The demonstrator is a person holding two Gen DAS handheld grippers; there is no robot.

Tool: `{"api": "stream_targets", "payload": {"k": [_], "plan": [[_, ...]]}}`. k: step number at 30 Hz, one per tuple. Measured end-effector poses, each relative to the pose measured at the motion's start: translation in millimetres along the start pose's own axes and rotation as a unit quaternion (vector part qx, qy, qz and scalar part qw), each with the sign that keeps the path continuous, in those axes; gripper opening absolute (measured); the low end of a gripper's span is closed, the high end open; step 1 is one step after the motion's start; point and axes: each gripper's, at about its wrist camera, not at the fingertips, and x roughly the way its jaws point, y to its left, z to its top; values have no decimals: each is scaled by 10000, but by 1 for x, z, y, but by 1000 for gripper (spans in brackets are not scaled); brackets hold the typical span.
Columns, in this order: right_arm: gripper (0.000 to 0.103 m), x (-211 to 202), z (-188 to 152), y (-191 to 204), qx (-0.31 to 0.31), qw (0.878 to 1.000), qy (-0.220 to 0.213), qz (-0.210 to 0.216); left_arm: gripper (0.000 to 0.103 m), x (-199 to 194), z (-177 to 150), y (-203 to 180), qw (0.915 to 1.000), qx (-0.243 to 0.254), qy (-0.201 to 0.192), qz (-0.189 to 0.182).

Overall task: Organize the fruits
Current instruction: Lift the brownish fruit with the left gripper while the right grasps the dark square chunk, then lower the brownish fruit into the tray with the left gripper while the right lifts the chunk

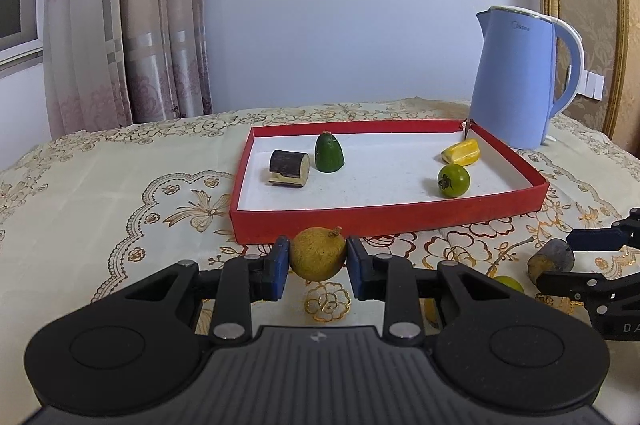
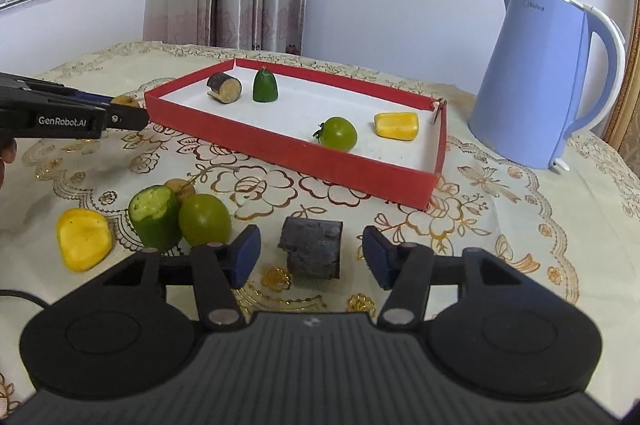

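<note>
Inside my red tray [image 2: 328, 161]: a dark log-like piece [image 2: 224, 87], green cone [image 2: 265, 87], green tomato [image 2: 339, 133], yellow chunk [image 2: 397, 125]. Nearer than the tray, a dark block [image 2: 312, 252] lies flat.

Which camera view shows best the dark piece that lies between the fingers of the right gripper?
The right wrist view. There the dark piece lies whole on the tablecloth, between the open fingers of the right gripper, touching neither. The left wrist view shows it only at the right edge, partly hidden by those fingers.
</note>
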Motion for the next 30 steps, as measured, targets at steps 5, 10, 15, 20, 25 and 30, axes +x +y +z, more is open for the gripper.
{"api": "stream_targets", "payload": {"k": [5, 10, 15, 20, 25, 30], "plan": [[44, 5, 0, 2, -6, 10000, 79, -43, 29, 0, 0, 0, 10000, 21, 21, 2], [32, 8, -1, 2, -8, 9999, 139, -43, 29, 0, 0, -1, 10000, 26, 16, 4], [32, 8, -1, 2, 22, 9999, 128, -40, 29, 0, 0, 0, 10000, 24, 17, 2], [32, 7, -1, 0, 82, 9999, 116, -38, 29, 1, 0, 1, 10000, -8, 11, 23], [31, 2, 1, -1, 110, 9999, 47, -61, 29, 1, 0, 3, 10000, -45, 7, 19], [31, 0, 2, 0, 97, 9999, 26, -38, 29, 1, 0, 3, 10000, -61, 13, 16]]}}
